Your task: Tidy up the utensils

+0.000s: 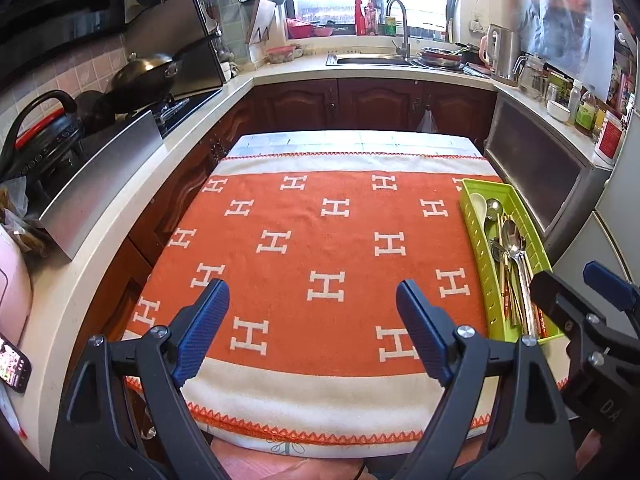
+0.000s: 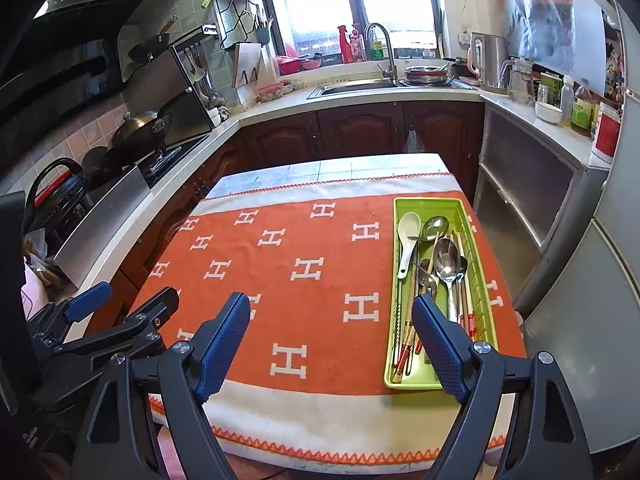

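Note:
A green utensil tray [image 2: 402, 208] lies on the right side of the orange H-patterned cloth [image 2: 312, 312]. It holds a white ceramic spoon [image 2: 409, 236], several metal spoons [image 2: 446, 258] and chopsticks [image 2: 404, 340]. The tray also shows in the left wrist view [image 1: 472, 216]. My left gripper [image 1: 313, 300] is open and empty over the near middle of the cloth. My right gripper [image 2: 332, 316] is open and empty, its right finger over the tray's near end. The right gripper also shows at the right edge of the left wrist view [image 1: 576, 300].
The cloth covers a small table [image 1: 352, 142] in a kitchen. A counter with a stove and wok [image 1: 144, 76] runs along the left, a sink [image 1: 368, 58] at the back, a steel cabinet [image 1: 536, 168] and fridge on the right. A phone [image 1: 12, 362] lies on the left counter.

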Motion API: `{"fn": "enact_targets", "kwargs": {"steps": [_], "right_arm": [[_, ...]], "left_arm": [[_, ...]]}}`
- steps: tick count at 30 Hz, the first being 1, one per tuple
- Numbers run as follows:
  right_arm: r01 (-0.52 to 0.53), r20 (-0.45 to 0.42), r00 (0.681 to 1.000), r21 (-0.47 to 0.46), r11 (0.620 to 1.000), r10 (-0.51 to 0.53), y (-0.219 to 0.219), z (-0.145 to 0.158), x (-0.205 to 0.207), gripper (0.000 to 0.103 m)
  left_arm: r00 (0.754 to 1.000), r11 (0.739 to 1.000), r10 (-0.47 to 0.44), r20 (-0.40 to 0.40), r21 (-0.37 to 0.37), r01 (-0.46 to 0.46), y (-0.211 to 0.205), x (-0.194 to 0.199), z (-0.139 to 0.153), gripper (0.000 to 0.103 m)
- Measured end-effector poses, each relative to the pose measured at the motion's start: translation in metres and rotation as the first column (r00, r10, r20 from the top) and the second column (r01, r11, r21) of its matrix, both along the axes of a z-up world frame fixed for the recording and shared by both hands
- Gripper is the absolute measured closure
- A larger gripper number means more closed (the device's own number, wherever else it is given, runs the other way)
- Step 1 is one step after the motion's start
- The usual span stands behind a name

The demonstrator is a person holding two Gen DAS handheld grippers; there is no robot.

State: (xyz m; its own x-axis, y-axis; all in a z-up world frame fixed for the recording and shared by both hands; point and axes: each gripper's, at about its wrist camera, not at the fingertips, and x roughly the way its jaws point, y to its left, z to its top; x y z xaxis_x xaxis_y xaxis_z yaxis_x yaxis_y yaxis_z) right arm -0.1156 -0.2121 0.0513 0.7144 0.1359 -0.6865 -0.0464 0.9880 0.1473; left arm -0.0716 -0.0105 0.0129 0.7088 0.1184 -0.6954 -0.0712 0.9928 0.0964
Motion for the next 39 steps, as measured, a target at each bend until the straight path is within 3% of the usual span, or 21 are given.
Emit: {"fn": "enact_targets", "kwargs": {"steps": [39], "right_arm": [[-0.026, -0.051, 0.998, -0.008, 1.0, 0.026, 0.005, -0.025, 0.026, 0.019]], "left_arm": [[0.999, 0.999, 0.007, -0.035, -0.037, -0.008, 0.003, 0.013, -0.017, 0.019]]}}
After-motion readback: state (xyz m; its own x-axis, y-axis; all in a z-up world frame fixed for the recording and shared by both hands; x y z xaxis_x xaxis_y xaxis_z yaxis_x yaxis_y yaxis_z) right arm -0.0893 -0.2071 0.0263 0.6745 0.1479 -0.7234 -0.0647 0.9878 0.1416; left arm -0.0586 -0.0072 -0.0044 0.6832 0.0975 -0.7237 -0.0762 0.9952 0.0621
